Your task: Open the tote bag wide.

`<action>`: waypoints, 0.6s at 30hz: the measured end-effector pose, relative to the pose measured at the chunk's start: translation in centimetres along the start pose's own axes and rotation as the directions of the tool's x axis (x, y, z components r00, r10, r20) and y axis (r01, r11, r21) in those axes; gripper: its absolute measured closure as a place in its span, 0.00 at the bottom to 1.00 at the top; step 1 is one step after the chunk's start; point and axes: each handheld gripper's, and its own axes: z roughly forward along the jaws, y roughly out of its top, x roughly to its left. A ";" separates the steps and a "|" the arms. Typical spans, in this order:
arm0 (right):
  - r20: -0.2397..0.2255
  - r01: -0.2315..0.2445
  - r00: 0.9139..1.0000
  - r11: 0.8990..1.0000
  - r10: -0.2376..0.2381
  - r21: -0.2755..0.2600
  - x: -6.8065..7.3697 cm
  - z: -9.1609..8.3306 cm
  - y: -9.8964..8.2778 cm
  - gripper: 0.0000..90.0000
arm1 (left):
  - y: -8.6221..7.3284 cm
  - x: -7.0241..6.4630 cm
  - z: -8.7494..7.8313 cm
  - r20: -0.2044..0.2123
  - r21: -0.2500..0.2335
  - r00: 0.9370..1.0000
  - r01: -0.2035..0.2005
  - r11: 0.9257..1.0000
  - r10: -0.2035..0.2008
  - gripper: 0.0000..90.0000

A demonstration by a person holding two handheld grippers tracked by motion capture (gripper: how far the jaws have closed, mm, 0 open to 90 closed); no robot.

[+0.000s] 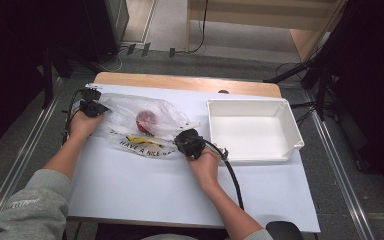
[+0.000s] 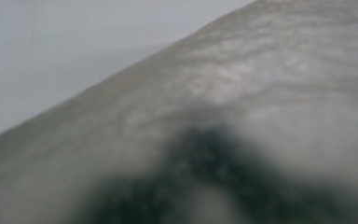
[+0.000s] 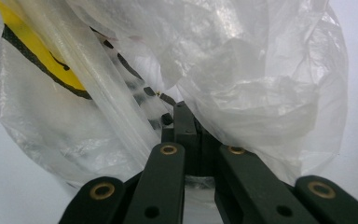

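A clear, crinkled plastic bag [image 1: 145, 125] lies on the white table [image 1: 145, 190] at about ten o'clock from its centre, holding a round red item [image 1: 146, 120]. Black lettering along its near edge reads "HAVE A NICE", beside a yellow mark. The right gripper [image 3: 186, 122] is clamped on the bag's film at its four o'clock corner; the left gripper [image 1: 96, 108] pinches its nine o'clock end. A white bin [image 1: 252, 127] stands at three o'clock.
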 end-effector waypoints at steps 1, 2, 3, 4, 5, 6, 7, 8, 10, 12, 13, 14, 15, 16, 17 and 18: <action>-0.003 -0.009 1.000 1.000 0.009 0.001 0.0 0.0 0.1 1.00 | 0.0 -0.1 -0.1 0.010 0.000 1.000 -0.004 1.000 0.004 1.00; -0.005 -0.001 1.000 1.000 0.001 -0.003 0.0 0.1 0.1 1.00 | 0.0 -0.3 -0.1 0.017 -0.004 1.000 -0.012 1.000 0.012 1.00; -0.015 -0.008 1.000 1.000 0.008 -0.003 0.0 0.0 0.2 1.00 | 0.1 -0.4 -0.2 0.020 -0.006 1.000 -0.014 1.000 0.014 1.00; -0.018 -0.005 1.000 1.000 0.004 -0.009 0.0 0.0 0.2 1.00 | 0.2 -0.5 -0.4 0.028 -0.007 0.999 -0.017 1.000 0.017 1.00; -0.013 0.005 1.000 1.000 -0.005 -0.007 0.1 -0.1 0.3 1.00 | 0.2 -0.7 -0.6 0.033 -0.011 0.999 -0.022 1.000 0.023 1.00; -0.007 0.011 1.000 1.000 -0.011 -0.010 0.1 -0.3 0.4 1.00 | 0.3 -0.8 -0.7 0.042 -0.015 0.999 -0.022 1.000 0.023 1.00; -0.016 0.006 1.000 1.000 -0.006 -0.017 0.1 -0.4 0.5 1.00 | 0.4 -1.0 -0.9 0.048 -0.016 0.999 -0.026 1.000 0.026 1.00; -0.017 0.008 1.000 1.000 -0.008 -0.022 0.0 -0.6 0.6 1.00 | 0.5 -1.2 -1.2 0.060 -0.020 0.998 -0.027 0.999 0.028 1.00; -0.027 0.003 1.000 0.999 -0.004 -0.037 0.1 -1.0 1.0 1.00 | 0.6 -1.6 -1.5 0.073 -0.012 0.997 -0.025 1.000 0.026 1.00; -0.041 0.014 0.999 0.999 -0.016 -0.049 0.2 -1.3 1.3 1.00 | 0.7 -2.1 -2.0 0.091 -0.003 0.995 -0.040 0.999 0.041 1.00; -0.046 0.015 0.999 0.999 -0.017 -0.051 0.3 -1.4 1.4 1.00 | 0.8 -2.4 -2.2 0.095 -0.003 0.994 -0.052 0.999 0.052 1.00; -0.054 0.024 0.998 0.998 -0.027 -0.058 0.3 -1.6 1.6 1.00 | 0.9 -2.7 -2.5 0.102 -0.001 0.993 -0.055 0.999 0.055 1.00; -0.055 0.023 0.998 0.998 -0.026 -0.060 0.5 -1.7 1.9 1.00 | 1.0 -2.9 -2.9 0.114 -0.004 0.992 -0.055 0.998 0.055 1.00; -0.060 0.027 0.998 0.996 -0.032 -0.080 0.5 -2.0 2.1 1.00 | 1.0 -3.1 -3.1 0.119 -0.007 0.991 -0.053 0.999 0.053 1.00; -0.065 0.027 0.997 0.996 -0.033 -0.087 0.5 -2.1 2.2 1.00 | 1.1 -3.3 -3.4 0.124 -0.010 0.991 -0.057 0.998 0.057 1.00; -0.075 0.023 0.997 0.995 -0.031 -0.096 0.5 -2.3 2.4 1.00 | 1.2 -3.4 -3.7 0.129 -0.011 0.990 -0.059 0.998 0.060 1.00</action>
